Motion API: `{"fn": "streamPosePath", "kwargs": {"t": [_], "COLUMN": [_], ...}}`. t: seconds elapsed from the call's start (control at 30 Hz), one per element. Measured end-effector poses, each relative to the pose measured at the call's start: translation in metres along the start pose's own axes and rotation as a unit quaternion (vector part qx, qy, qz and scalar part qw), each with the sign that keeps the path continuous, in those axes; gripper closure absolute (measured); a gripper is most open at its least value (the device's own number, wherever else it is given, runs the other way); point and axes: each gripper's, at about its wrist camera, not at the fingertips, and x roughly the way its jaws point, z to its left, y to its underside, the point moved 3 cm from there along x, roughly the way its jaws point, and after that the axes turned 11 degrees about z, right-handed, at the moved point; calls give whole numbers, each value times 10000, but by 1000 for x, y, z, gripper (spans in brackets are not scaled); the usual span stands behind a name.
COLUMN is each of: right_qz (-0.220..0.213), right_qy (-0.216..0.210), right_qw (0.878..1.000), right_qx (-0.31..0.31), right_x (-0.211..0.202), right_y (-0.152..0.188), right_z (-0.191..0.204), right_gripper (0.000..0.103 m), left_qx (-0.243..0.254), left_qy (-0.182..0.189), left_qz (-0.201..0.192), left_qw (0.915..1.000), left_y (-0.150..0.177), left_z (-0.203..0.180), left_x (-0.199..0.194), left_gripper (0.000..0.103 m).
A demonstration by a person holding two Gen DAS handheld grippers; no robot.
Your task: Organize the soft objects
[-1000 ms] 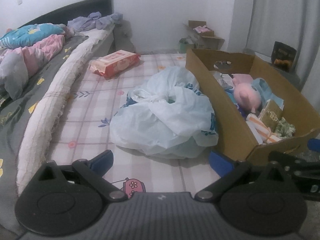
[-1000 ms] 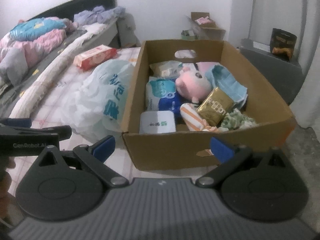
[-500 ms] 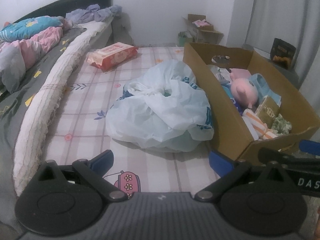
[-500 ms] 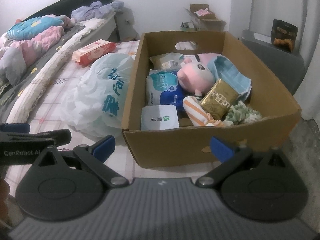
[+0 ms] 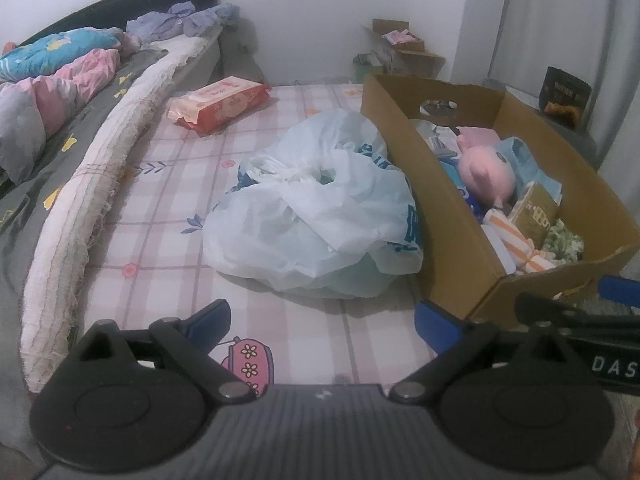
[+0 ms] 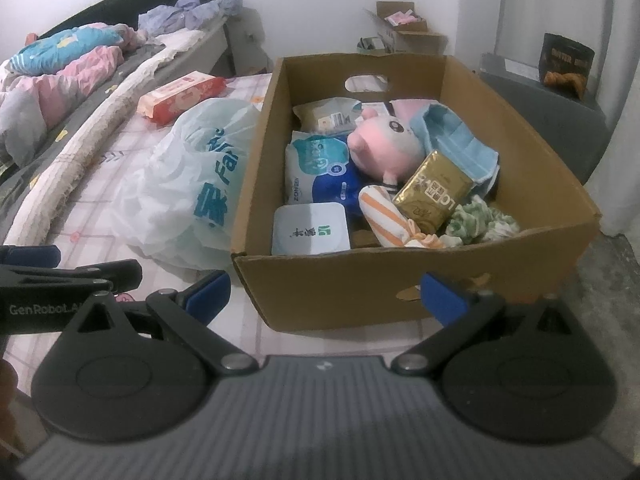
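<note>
From the left wrist camera, the left claw [image 5: 322, 318] hangs wide apart and empty over a pink plaid sheet [image 5: 160, 216], its blue fingertips [image 5: 210, 316] clear of everything. Just ahead lies a crumpled white plastic bag [image 5: 316, 208], its right side pressed against the long wall of a cardboard box [image 5: 436, 208]. Inside the box a pink plush toy [image 5: 486, 174] lies near the middle, with a gold packet [image 5: 536, 210] and an orange-striped cloth [image 5: 516, 242] closer to the near end. A red wipes pack [image 5: 220, 102] lies farther back on the sheet, well apart from the bag, and a rumpled bed [image 5: 48, 92] runs along the left. From the right wrist camera, the right claw [image 6: 324, 294] is likewise spread wide and holds nothing, poised in front of the near wall of the cardboard box [image 6: 360, 280]. The pink plush toy [image 6: 384, 146] rests among a blue-and-white packet [image 6: 320, 172], a white lidded pack [image 6: 310, 230], the gold packet [image 6: 434, 190], the orange-striped cloth [image 6: 384, 214], a green patterned cloth [image 6: 482, 220] and a light blue cloth [image 6: 456, 136]. The white plastic bag [image 6: 192, 184] leans on the box's left wall, and the left claw's black arm [image 6: 68, 276] shows at the left edge.
</note>
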Motion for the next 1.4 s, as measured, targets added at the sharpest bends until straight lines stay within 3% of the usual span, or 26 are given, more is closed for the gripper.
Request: {"fn": "streamPosePath", "kwargs": {"t": [1.4], "right_qz": [105], "right_qy": [47], "right_qw": [9999], "right_qx": [9], "right_x": [4], "right_y": [3], "right_z": [-2], "right_gripper": [1], "left_qx": [27], "left_qy": [61], "left_qz": [143], "left_qw": [9999], "left_y": [1], "left_z": [-3], "left_x": [5], "left_gripper": [4]}}
